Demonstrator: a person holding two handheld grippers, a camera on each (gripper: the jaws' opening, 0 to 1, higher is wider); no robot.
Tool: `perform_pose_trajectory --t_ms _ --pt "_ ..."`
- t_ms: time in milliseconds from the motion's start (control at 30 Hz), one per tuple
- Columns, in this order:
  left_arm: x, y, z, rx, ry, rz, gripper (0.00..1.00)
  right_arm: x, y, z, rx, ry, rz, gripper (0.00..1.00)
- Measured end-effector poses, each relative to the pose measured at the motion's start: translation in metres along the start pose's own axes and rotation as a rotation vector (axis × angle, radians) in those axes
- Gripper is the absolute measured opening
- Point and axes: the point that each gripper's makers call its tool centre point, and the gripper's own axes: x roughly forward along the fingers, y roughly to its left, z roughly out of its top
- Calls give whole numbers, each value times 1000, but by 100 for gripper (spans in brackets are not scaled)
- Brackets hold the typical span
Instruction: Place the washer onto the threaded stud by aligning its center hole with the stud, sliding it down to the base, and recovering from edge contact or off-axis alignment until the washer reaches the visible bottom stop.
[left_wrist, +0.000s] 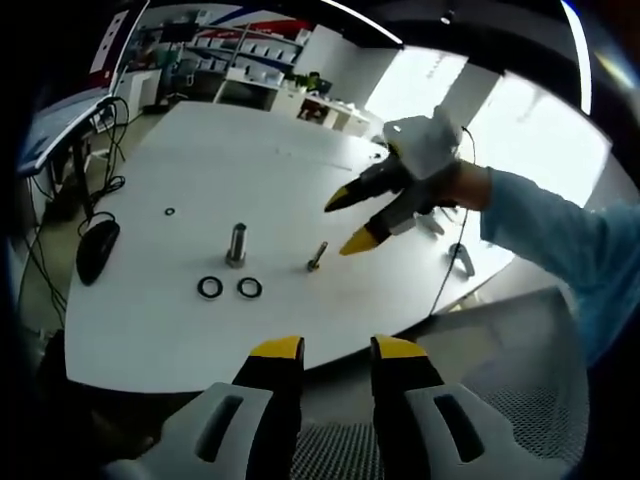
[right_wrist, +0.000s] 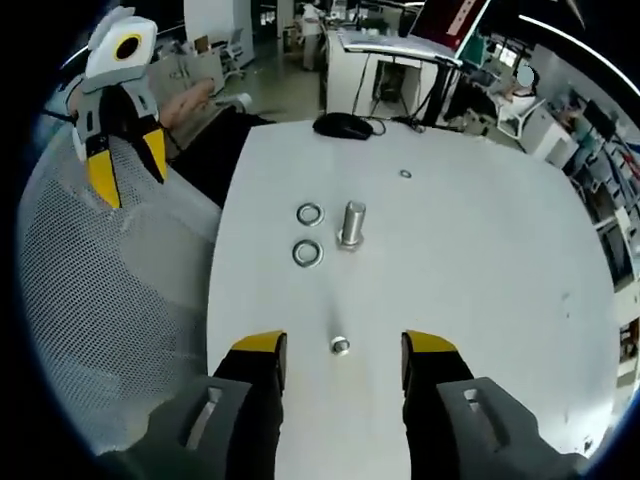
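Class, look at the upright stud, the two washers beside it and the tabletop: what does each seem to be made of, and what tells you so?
Stud: probably steel, silvery with bright highlights down its side.
Washers: likely metal too, thin grey rings with a faint shine; they look darker in the left gripper view.
Tabletop: smooth matte white, perhaps laminate or painted board; the core is hidden.

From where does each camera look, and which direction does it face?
Left gripper view: rides on the open left gripper, off the table edge, facing the upright stud, two washers and the right gripper held by a sleeved arm.
Right gripper view: on the open right gripper, above the table, facing the stud, washers and the left gripper.
Shared: table, stud, washers, computer mouse.
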Motion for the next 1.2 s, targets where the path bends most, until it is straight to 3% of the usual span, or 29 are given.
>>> perform_pose_trajectory --t_ms 167,233,333,667,967,1200 --pt "0 3 2 -16 -7 13 24 -9 -9 19 -32 -30 -13 44" --pt "0 4 2 -16 -8 18 23 -11 -12 25 -44 -41 -1 37" --pt "0 5 3 -23 -12 22 23 -15 -25 43 -1 -95 -15 33" --pt "3 4 -1 5 21 17 21 -15 -54 89 -87 -96 -25 25" --pt "2 5 1 -5 7 20 21 13 -76 110 -167 -29 -22 30" --pt "1 9 1 -7 7 40 21 47 -91 121 -137 -2 -1 31"
